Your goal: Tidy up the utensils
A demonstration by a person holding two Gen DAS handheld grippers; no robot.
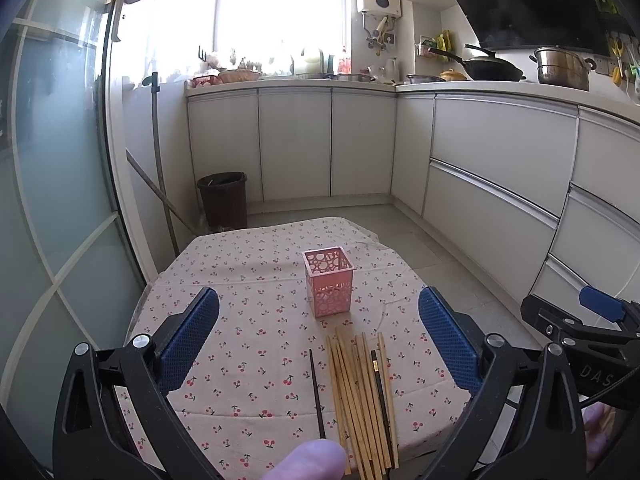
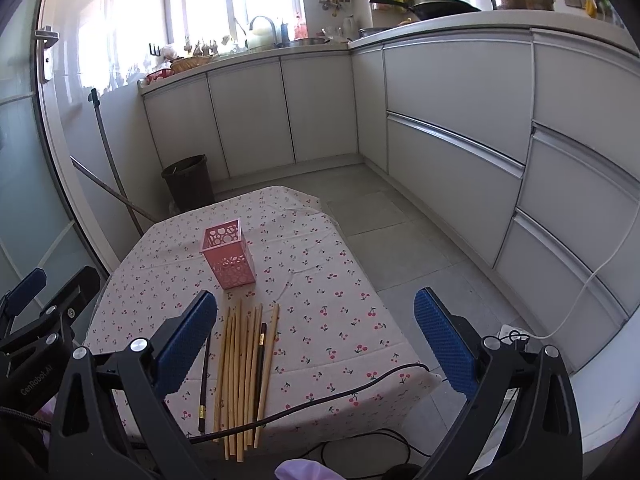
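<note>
A pink perforated holder (image 1: 329, 281) stands upright on the cherry-print tablecloth (image 1: 248, 280); it shows in the right wrist view (image 2: 228, 254) too. Several light wooden chopsticks (image 1: 360, 396) lie bundled in front of it, with two dark chopsticks (image 1: 317, 394) among them; the bundle (image 2: 244, 372) overhangs the near table edge in the right wrist view. My left gripper (image 1: 319, 328) is open and empty, above the bundle. My right gripper (image 2: 316, 330) is open and empty, right of the bundle. The right gripper shows at the left view's edge (image 1: 580, 320).
A black cable (image 2: 320, 396) crosses the near table edge. A dark bin (image 1: 223, 200) and a mop handle (image 1: 160, 168) stand beyond the table on the left. White cabinets (image 1: 492, 168) line the back and right. Tiled floor (image 2: 400, 232) lies to the right.
</note>
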